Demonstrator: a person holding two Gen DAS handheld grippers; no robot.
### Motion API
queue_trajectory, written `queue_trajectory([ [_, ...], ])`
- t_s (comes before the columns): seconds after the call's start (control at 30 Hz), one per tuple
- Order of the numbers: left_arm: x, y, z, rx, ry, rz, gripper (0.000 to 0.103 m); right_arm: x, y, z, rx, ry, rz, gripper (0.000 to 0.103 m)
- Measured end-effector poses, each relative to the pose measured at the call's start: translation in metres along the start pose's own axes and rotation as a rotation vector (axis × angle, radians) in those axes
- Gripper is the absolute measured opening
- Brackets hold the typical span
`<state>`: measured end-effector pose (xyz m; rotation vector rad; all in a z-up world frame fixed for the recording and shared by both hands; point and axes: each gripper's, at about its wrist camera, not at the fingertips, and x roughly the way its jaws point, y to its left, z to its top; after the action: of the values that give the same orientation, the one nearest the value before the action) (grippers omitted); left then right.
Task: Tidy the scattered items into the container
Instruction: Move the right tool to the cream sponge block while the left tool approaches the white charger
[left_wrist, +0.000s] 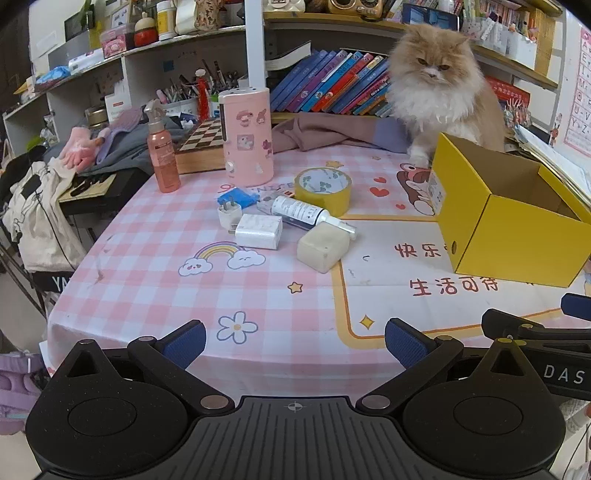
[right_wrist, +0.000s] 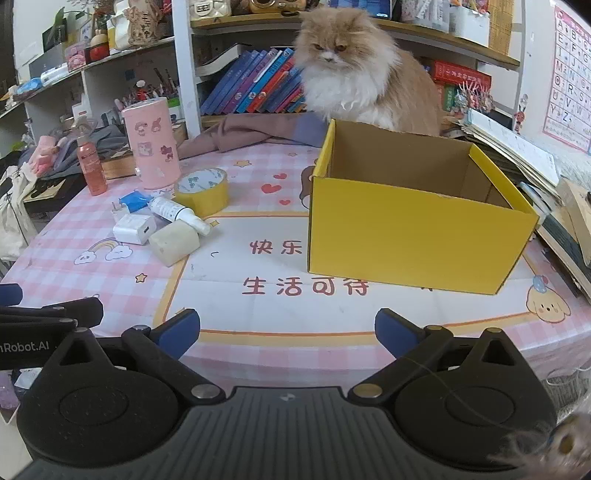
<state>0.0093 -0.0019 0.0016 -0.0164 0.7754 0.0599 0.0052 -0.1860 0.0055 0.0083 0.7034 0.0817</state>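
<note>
Both the left gripper (left_wrist: 294, 343) and right gripper (right_wrist: 287, 334) hang spread apart, gripping nothing. The scattered items, nearest the cream block (left_wrist: 323, 248), cluster mid-frame in the left view, so the left gripper looks closer. The yellow box (right_wrist: 413, 229) sits right of them.

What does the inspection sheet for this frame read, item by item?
Surface: pink checked tablecloth, cartoon prints.
Job's things: open yellow box; tape roll, white bottle, white charger, blue plug, cream block clustered left of it.
Clutter: pink canister, pump bottle, chessboard.
Grippers: left hand-held gripper and right hand-held gripper open, holding nothing.
Cables: nothing seen.
Surroundings: cat behind box, bookshelves.
</note>
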Motion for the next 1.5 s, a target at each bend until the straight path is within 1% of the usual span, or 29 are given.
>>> queue_trajectory([
  [0.4, 0.002, 0.009, -0.005, -0.028, 0.021, 0.035, 0.103, 0.009, 0.005, 0.003, -0.034, 0.016, 0.052, 0.102],
  [0.63, 0.007, 0.023, -0.004, -0.042, 0.035, 0.045, 0.103, 0.016, 0.017, 0.006, -0.056, 0.029, 0.067, 0.102],
  [0.87, 0.018, 0.048, 0.006, -0.032, 0.026, 0.037, 0.103, 0.026, 0.038, 0.013, -0.051, 0.039, 0.059, 0.102],
  [1.07, 0.038, 0.071, 0.020, 0.004, 0.018, 0.031, 0.103, 0.039, 0.061, 0.023, -0.018, 0.041, 0.074, 0.103],
  [1.17, 0.051, 0.083, 0.027, 0.023, 0.022, 0.018, 0.103, 0.049, 0.070, 0.029, 0.011, 0.041, 0.075, 0.103],
  [1.23, 0.060, 0.090, 0.033, 0.032, 0.024, -0.004, 0.103, 0.056, 0.076, 0.033, 0.028, 0.044, 0.073, 0.103],
  [1.37, 0.079, 0.104, 0.044, 0.026, 0.024, -0.084, 0.103, 0.069, 0.088, 0.041, 0.043, 0.035, 0.066, 0.103],
  [1.47, 0.096, 0.110, 0.052, 0.049, 0.031, -0.135, 0.102, 0.082, 0.095, 0.048, 0.057, 0.036, 0.065, 0.100],
  [1.5, 0.102, 0.111, 0.053, 0.060, 0.034, -0.142, 0.102, 0.086, 0.097, 0.050, 0.062, 0.040, 0.064, 0.096],
])
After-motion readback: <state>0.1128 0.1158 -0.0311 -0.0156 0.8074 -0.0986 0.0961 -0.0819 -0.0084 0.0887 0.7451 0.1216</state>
